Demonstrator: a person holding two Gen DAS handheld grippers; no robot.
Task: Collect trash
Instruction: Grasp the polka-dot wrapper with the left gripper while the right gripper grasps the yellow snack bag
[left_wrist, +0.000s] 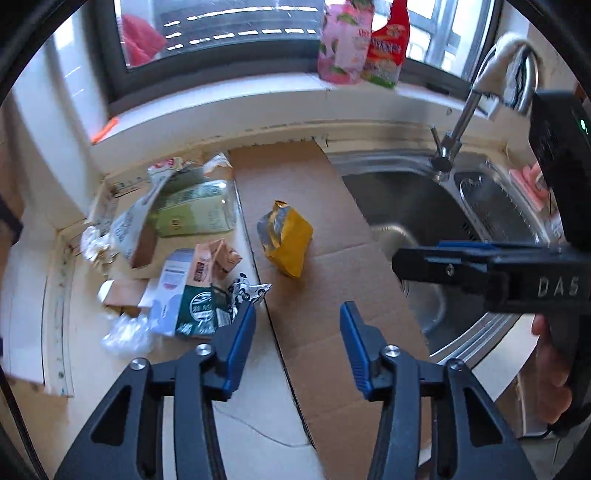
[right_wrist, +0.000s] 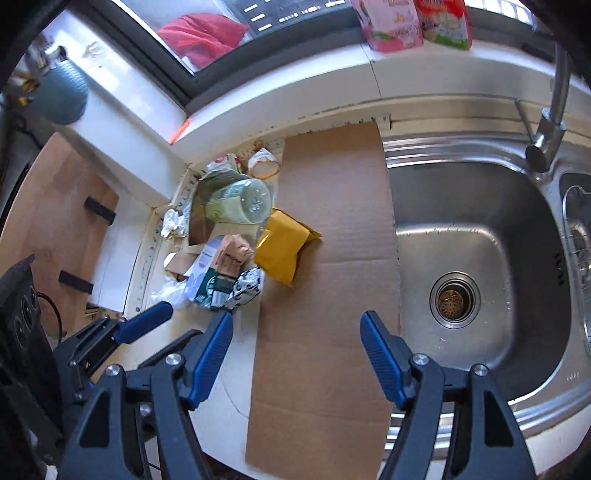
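Note:
A crumpled yellow snack bag (left_wrist: 286, 238) (right_wrist: 282, 245) lies on a flat cardboard sheet (left_wrist: 317, 332) (right_wrist: 332, 295) on the counter. To its left is a pile of trash: a green-labelled clear bottle (left_wrist: 195, 210) (right_wrist: 236, 201), small cartons (left_wrist: 195, 280) (right_wrist: 218, 273), crumpled paper (left_wrist: 92, 240) and clear plastic wrap (left_wrist: 125, 332). My left gripper (left_wrist: 298, 314) hangs open over the near edge of the cardboard, just right of the cartons, with nothing between its fingers. My right gripper (right_wrist: 297, 325) is open above the cardboard, also holding nothing; the left wrist view shows it side-on (left_wrist: 400, 262) over the sink.
A steel sink (right_wrist: 461, 221) (left_wrist: 424, 206) with a drain (right_wrist: 454, 299) adjoins the cardboard on the right, its faucet (left_wrist: 454, 136) (right_wrist: 550, 125) behind. Pink and red pouches (left_wrist: 351, 44) stand on the window sill. A hand (left_wrist: 554, 369) holds the right gripper's handle.

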